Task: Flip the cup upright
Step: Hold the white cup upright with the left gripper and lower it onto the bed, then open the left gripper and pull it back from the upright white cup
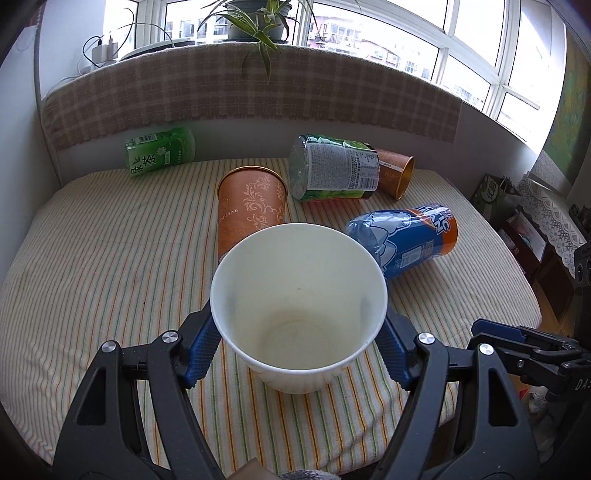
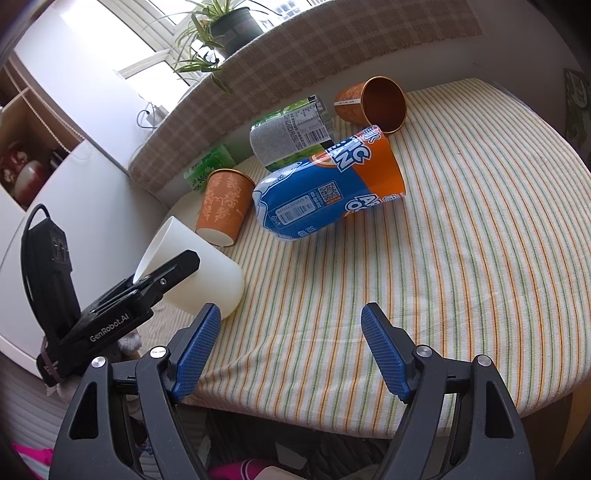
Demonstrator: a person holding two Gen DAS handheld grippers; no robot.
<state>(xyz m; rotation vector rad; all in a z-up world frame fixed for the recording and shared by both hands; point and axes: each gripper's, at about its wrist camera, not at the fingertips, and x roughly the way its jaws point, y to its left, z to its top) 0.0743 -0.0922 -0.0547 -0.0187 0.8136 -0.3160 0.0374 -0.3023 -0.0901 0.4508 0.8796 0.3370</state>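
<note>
Two tongs over the striped bench [image 2: 461, 240]: left tongs [image 1: 299, 328] grip the white cup [image 1: 299, 295], tilted, base touching the cloth; right tongs [image 2: 291, 350] gape empty, level alongside.

Daylight streaming through wide window [image 1: 369, 33] at far side. Potted plant [image 1: 258, 18] sitting on checked-cloth sill [image 1: 240, 88]. Striped tablecloth [image 1: 92, 240] covering table. Open shelving [image 2: 26, 147] standing far left.

Left wrist view: close behind white cup [image 1: 299, 314], facing the window sill. Right wrist view: from the table's near edge, right of the cup [image 2: 192, 269], facing left-forward. Both share the striped tablecloth [image 1: 92, 240] [image 2: 461, 240] and blue bottle [image 1: 406, 240] [image 2: 325, 188].
</note>
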